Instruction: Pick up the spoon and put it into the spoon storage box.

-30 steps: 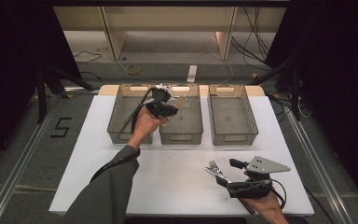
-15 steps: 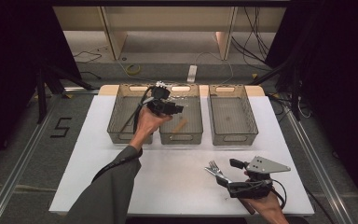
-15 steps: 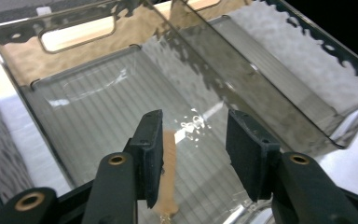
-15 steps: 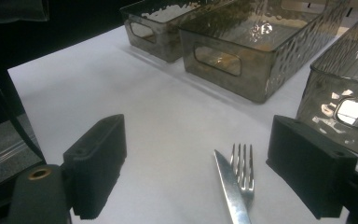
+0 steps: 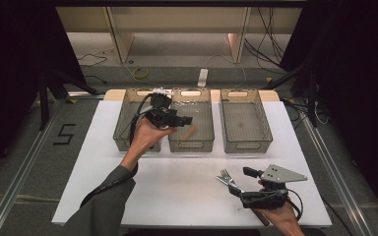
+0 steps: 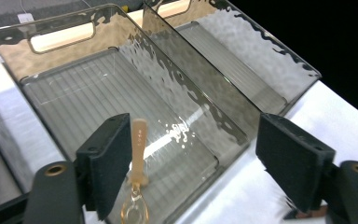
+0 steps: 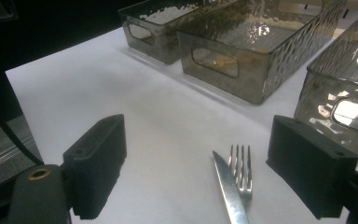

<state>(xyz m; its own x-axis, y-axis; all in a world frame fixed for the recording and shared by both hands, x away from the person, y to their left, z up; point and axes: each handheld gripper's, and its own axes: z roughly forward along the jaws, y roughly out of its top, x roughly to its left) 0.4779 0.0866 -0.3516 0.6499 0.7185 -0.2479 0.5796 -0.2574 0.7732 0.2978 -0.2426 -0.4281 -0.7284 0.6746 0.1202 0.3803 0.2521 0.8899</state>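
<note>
a slim tan plastic spoon [image 6: 137, 158] is now seen lying in the middle smoked-plastic tray [image 5: 204, 143], just by the left-hand pad of the left gripper [image 6: 193, 161], whose jaws are spread and released; a second ago no spoon showed there, so the drop is judged done. open room lies above the tray walls. the right gripper [image 7: 196, 175] is held open around a steel fork [image 7: 240, 169] and knife [image 7: 227, 189], the white table [image 7: 121, 93] clear beyond.

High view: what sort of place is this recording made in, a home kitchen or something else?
Probably a lab recording rig, not a kitchen. A white table stands in dark curtains, with loose cables on the floor behind it. Three clear bins stand in a row; a fork and knife lie before them.
</note>
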